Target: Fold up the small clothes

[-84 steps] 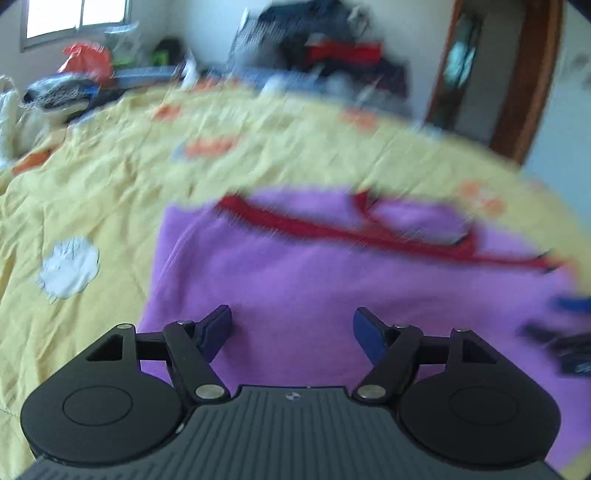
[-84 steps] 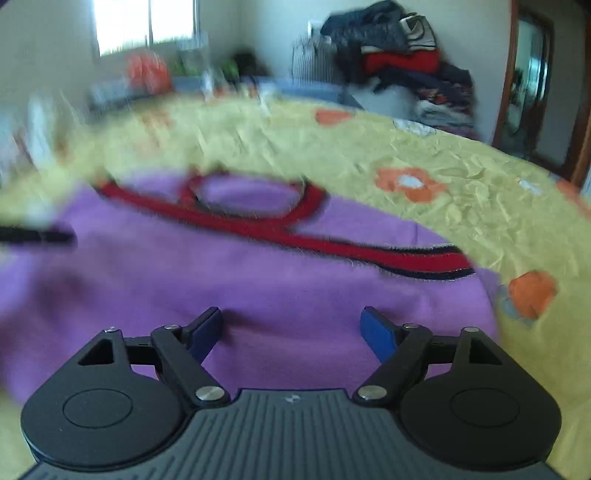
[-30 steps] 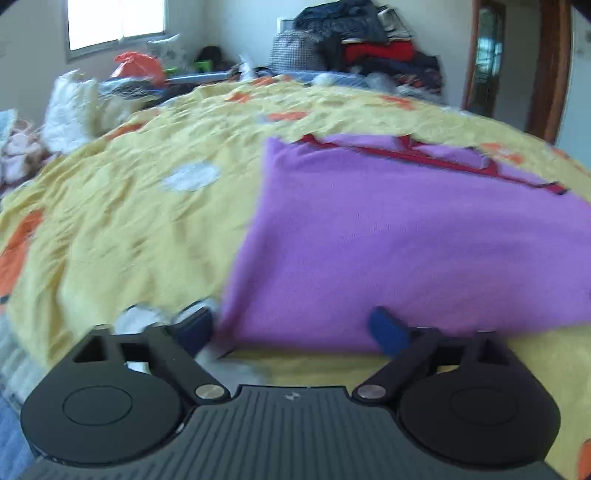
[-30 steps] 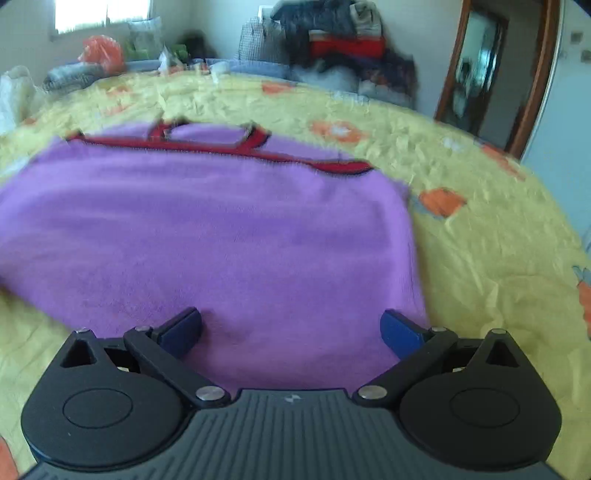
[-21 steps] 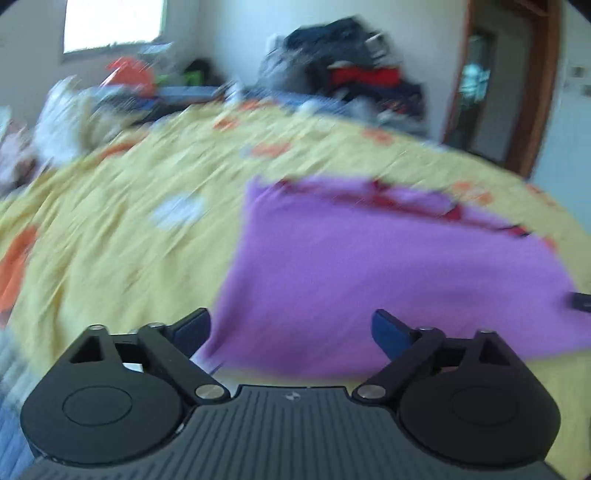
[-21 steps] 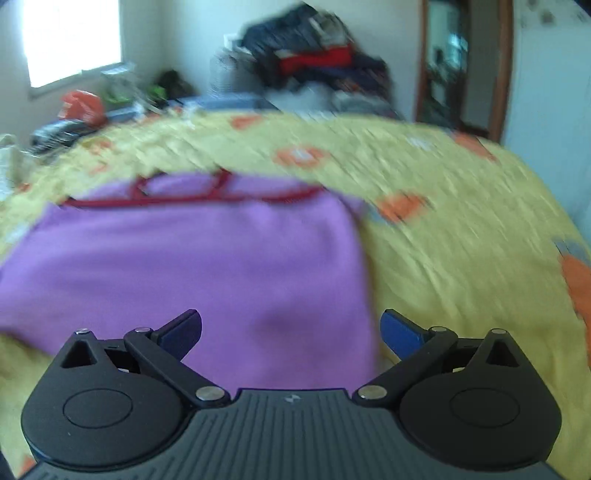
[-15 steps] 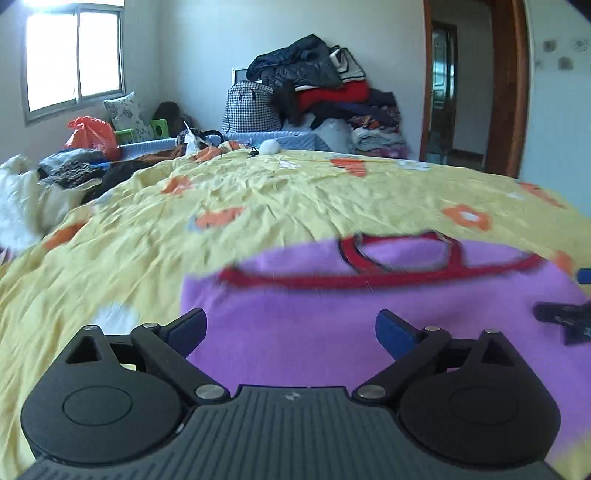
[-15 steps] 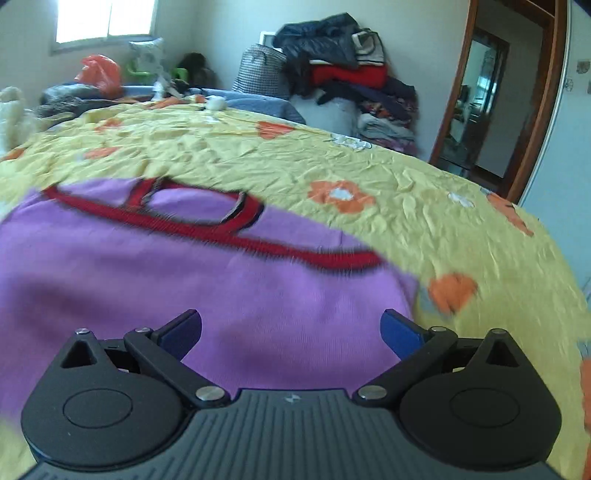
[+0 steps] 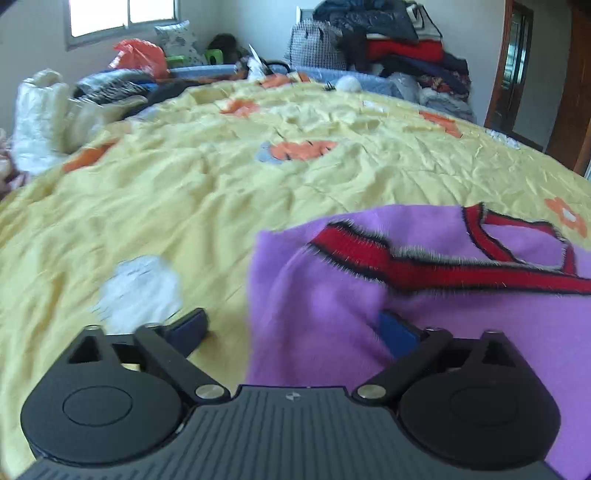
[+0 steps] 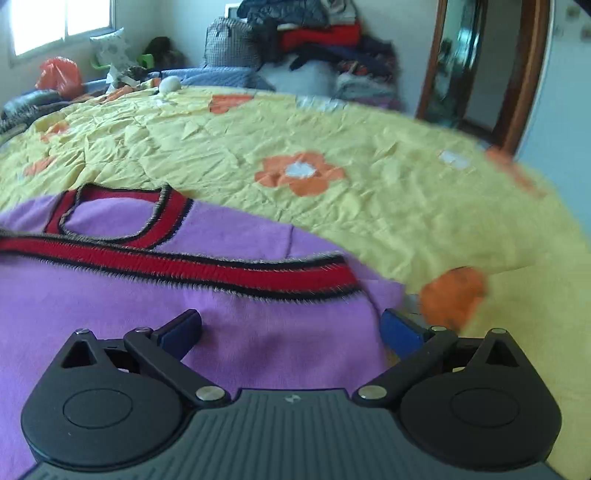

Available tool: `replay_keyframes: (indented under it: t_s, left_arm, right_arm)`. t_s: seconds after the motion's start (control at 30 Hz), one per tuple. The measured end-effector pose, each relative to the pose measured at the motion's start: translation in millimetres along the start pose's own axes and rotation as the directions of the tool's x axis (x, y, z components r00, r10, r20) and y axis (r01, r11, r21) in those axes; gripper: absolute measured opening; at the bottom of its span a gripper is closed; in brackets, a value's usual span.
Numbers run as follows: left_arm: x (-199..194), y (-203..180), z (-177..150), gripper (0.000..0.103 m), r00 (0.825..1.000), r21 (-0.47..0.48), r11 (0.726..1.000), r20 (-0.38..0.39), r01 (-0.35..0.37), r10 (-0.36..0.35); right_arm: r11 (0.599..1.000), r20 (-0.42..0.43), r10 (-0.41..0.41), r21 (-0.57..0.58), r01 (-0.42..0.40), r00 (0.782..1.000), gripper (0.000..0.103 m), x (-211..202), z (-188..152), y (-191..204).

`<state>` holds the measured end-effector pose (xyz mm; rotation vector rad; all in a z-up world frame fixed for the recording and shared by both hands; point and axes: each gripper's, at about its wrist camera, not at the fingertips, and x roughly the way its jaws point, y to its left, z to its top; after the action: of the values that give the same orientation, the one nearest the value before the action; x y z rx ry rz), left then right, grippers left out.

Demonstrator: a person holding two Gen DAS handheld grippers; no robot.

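on the far left of the left wrist view, a white bundle sits at the edge of the bed, with an orange bag behind it under the window. moving right, the yellow bedspread with orange flowers runs wide and wrinkled. the left gripper is spread, its jaws have just been closing in a little, and the left corner of the purple sweater lies between them — the left pad over bare bedspread, the right pad against a raised fold of purple; no squeeze shows. the sweater lies flat on the bed, red black-edged trim across its top, neckline loop beyond.

over to the right wrist view — same sweater, now its right end. the right gripper is released, jaws wide, left pad over purple, right pad just past the sweater's edge beside an orange flower. further right, a wooden door frame, and a heap of clothes against the back wall.
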<state>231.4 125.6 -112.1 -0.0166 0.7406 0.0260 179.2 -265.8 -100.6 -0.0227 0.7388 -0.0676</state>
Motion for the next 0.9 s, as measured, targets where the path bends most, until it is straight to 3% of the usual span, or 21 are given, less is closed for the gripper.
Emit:
replay_keyframes:
  t_s: [0.1, 0.17, 0.23, 0.3, 0.4, 0.43, 0.47, 0.6, 0.73, 0.83, 0.9]
  left_arm:
    - [-44, 4, -21, 0.090, 0.997, -0.019, 0.998, 0.050, 0.061, -0.060]
    - [-58, -2, -38, 0.091, 0.995, 0.014, 0.996, 0.041, 0.088, -0.089]
    - [-58, -8, -56, 0.091, 0.998, 0.049, 0.997, -0.003, 0.064, -0.064]
    - [-54, -2, -72, 0.103, 0.998, 0.052, 0.997, 0.004, 0.059, -0.060]
    - [-59, 8, -75, 0.102, 1.000, 0.018, 1.000, -0.009, 0.025, -0.025]
    - [-63, 9, -73, 0.099, 1.000, 0.008, 1.000, -0.016, 0.017, -0.017]
    - [-68, 8, -72, 0.093, 1.000, 0.005, 1.000, -0.015, 0.009, -0.009]
    - [-87, -2, -65, 0.095, 1.000, 0.010, 1.000, 0.017, -0.016, 0.016]
    - [-93, -18, -63, 0.097, 1.000, 0.014, 1.000, 0.026, -0.012, 0.012]
    - [-81, -25, -69, 0.097, 0.999, 0.027, 0.999, -0.030, -0.028, 0.029]
    - [-73, -25, -79, 0.102, 0.998, 0.030, 0.999, -0.050, -0.042, 0.044]
  right_arm:
    - [0.997, 0.032, 0.079, 0.011, -0.079, 0.996, 0.103, -36, -24, 20]
    - [0.991, 0.023, 0.130, -0.015, -0.130, 0.991, 0.103, -48, -40, 36]
    - [0.995, 0.004, 0.084, -0.047, -0.083, 0.996, 0.103, -49, -54, 45]
    - [0.995, 0.005, 0.056, -0.084, -0.055, 0.998, 0.103, -42, -64, 39]
    - [0.996, 0.015, 0.068, 0.047, -0.069, 0.998, 0.103, -45, -66, 5]
    - [0.998, 0.010, 0.037, 0.054, -0.038, 0.999, 0.103, -50, -64, 3]
    - [0.999, 0.009, 0.006, 0.051, -0.006, 1.000, 0.103, -56, -62, 4]
    - [0.997, 0.053, 0.048, 0.059, -0.051, 0.997, 0.103, -83, -68, 14]
    - [0.998, 0.032, 0.063, 0.023, -0.064, 0.997, 0.103, -85, -79, 32]
    - [1.000, -0.009, 0.004, -0.026, -0.004, 1.000, 0.103, -73, -90, 36]
    - [1.000, 0.000, 0.022, 0.013, -0.022, 1.000, 0.103, -72, -97, 22]
